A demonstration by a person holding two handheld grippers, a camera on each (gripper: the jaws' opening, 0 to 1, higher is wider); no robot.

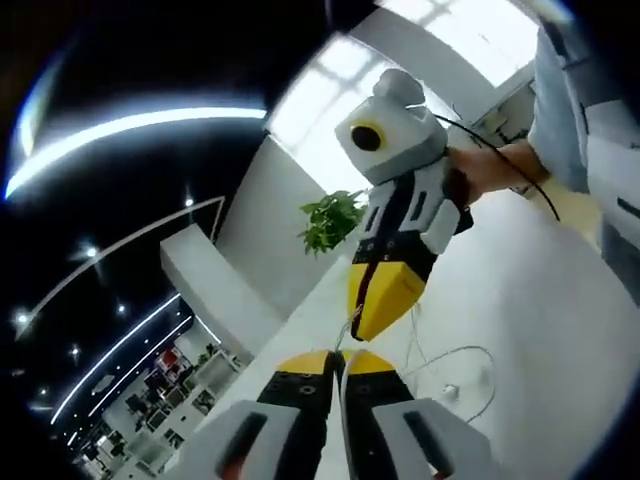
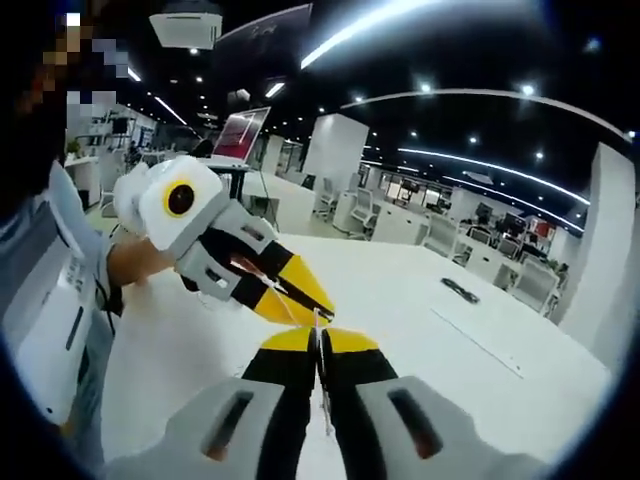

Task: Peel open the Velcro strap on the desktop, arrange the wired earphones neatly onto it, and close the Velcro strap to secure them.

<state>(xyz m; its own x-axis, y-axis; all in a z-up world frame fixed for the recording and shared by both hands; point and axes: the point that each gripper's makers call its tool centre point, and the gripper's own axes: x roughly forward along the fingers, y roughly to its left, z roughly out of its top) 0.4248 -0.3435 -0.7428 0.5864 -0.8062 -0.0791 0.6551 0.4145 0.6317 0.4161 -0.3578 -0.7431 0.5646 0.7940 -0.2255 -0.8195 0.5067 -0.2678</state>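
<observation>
White desk (image 2: 420, 300) (glossy) bears earphone cable (image 1: 455, 372).

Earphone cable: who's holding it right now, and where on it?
Both grippers, left gripper and right gripper, pinch the thin white earphone cable at their closed tips, lifted off the white desk.

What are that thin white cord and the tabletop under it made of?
The earphone cord looks like thin, rubbery plastic-coated wire: it lies in soft loose loops. The desktop seems a smooth white laminate or painted board, matte with a faint sheen; its core cannot be told.
</observation>
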